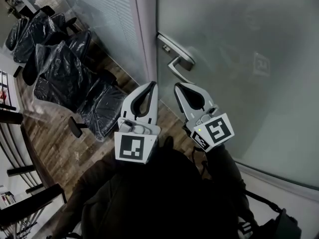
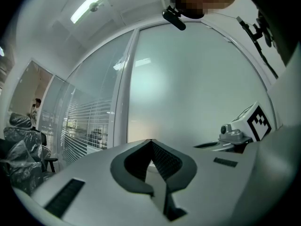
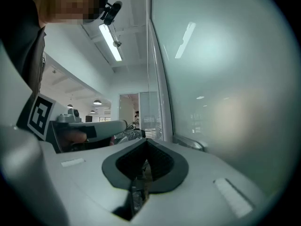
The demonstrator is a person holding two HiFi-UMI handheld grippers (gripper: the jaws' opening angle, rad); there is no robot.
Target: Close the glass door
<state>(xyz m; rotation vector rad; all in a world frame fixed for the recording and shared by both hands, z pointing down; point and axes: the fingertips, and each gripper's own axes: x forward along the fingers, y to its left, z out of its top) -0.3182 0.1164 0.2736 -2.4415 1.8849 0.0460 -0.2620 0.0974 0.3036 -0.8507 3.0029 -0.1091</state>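
Both empty, jaws pressed together: white left gripper (image 1: pixel 152 85), white right gripper (image 1: pixel 178 86), tips toward silver lever handle (image 1: pixel 178 59) at 12 o'clock; frosted glass door (image 1: pixel 239 59) seemingly shut, hence idle.

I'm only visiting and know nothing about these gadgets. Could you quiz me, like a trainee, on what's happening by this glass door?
1. True or false: the right gripper is clamped on the door handle.
2. What covers the chairs to the left of the glass door? A) black plastic B) white sheets C) nothing
3. Fill in: the jaws of the left gripper are ____.

Key:
1. False. It is near the handle but apart from it, and its jaws are closed on nothing.
2. A.
3. Shut, with nothing between them.
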